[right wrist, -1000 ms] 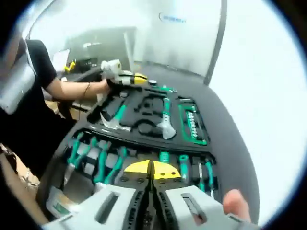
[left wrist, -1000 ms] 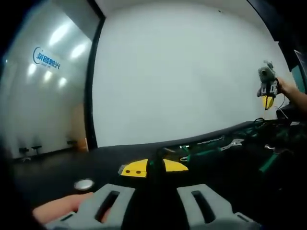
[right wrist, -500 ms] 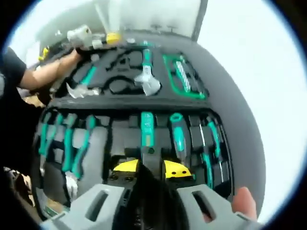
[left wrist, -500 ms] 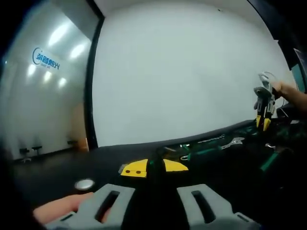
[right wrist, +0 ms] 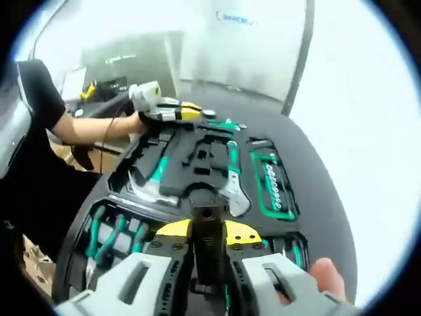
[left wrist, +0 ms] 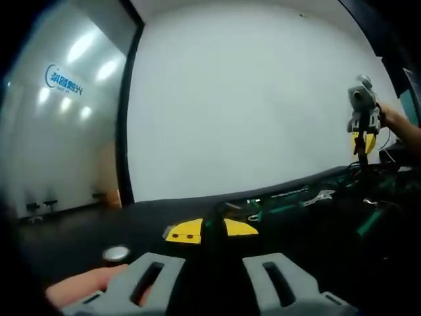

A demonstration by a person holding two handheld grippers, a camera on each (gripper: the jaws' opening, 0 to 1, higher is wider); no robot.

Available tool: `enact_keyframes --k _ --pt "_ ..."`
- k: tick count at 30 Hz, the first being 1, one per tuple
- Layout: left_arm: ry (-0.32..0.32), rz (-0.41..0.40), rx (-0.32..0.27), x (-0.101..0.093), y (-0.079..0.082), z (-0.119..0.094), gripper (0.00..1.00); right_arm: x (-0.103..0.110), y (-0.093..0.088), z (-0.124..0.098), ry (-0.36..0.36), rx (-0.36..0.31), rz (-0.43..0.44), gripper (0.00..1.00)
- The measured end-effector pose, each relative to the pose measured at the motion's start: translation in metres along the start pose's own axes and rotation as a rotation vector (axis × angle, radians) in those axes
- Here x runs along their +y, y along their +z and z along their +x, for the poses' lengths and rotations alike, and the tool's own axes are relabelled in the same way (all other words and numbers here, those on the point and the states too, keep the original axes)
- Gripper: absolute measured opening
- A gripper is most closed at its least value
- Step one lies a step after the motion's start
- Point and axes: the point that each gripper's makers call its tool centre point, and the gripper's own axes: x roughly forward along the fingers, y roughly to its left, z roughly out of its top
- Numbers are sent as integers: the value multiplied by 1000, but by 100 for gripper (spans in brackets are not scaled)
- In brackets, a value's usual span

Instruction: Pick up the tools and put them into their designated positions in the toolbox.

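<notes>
Toolbox (right wrist: pixel 329 217): open on the dark table (left wrist: pixel 79 243), foam slots part filled.
Adjustable wrench (right wrist: pixel 233 184): seated mid-tray.
Right gripper (right wrist: pixel 207 240): jaws clamped on a black tool (right wrist: pixel 207 230), above the near row; it should descend squarely over a matching recess.
Left gripper (left wrist: pixel 210 230): jaws closed on something dark, identity unclear.

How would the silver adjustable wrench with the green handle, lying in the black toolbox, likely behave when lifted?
The silver adjustable wrench with the green handle looks like solid metal, so probably stiff and heavy for its size. Its wide head may tip downward if gripped by the handle. Flat-sided, it should not roll.
</notes>
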Motion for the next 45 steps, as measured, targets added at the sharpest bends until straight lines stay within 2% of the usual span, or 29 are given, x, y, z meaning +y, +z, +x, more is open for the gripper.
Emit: enact_keyframes --k 2,4,7,10,13,15,16,17,19,21,22,23,24,26,27,29,31,35,37,38,39,40,41,42,43,44,45 --pt "0 -2 -1 0 0 0 9 -6 4 3 -17 19 -9 15" --pt "0 -3 -2 0 1 0 9 -3 12 4 -24 8 -16 15" --pt "-1 -5 -3 0 1 0 9 7 31 2 -7 -61 0 15" --pt "-1 -5 -3 1 0 1 9 11 33 5 -1 -64 -3 15" --pt "-2 -5 -3 1 0 0 9 11 24 9 4 -39 1 15" --pt "-1 -7 -5 0 1 0 9 5 2 8 14 42 19 15" --pt "0 -8 -6 1 1 -1 9 2 5 4 14 -17 9 15" --pt "1 -10 -7 1 1 -1 9 3 -2 -1 25 7 48 15" --pt "2 -12 -9 2 1 -1 9 4 -19 -16 37 25 56 15" --pt "2 -13 -11 2 2 -1 9 7 -47 -32 64 97 66 13" --pt "2 -14 -12 2 2 -1 9 11 -70 -42 90 163 76 4" --pt "1 -14 -12 2 2 -1 9 12 -86 -47 95 221 71 0" --pt "0 -14 -12 2 2 -1 9 12 -99 -51 89 251 72 2" --pt "-1 -15 -13 2 2 -1 9 13 -131 -59 93 355 91 5" --pt "-2 -15 -13 2 2 -1 9 13 -142 -63 94 378 120 6" --pt "-3 -14 -13 2 2 -1 9 8 -142 -67 86 355 151 6" --pt "-5 -14 -17 1 2 -1 9 4 -128 -76 69 274 186 6" --pt "-12 -3 -13 -3 4 -1 9 -7 -101 -89 -8 189 107 9" --pt "-19 4 -17 -7 9 1 9 -12 -88 -87 -37 180 142 9" --pt "-25 4 -6 -12 13 2 8 -13 -84 -86 -49 185 176 8" --pt "-84 -37 20 -35 24 3 6 -15 -81 -83 -60 193 210 8" --pt "-142 -88 15 -56 37 3 6 -17 -78 -80 -70 207 243 8" --pt "-194 -74 19 -85 54 8 6 -18 -76 -74 -92 231 271 7" --pt "-220 -23 55 -105 59 12 6 -19 -75 -70 -102 248 281 5" --pt "-293 48 133 -138 58 17 6 -14 -78 -63 -99 304 269 3" --pt "-350 81 150 -162 62 21 6 -10 -81 -58 -85 346 253 0" --pt "-398 88 133 -184 69 24 6 -3 -87 -52 -72 402 232 0"
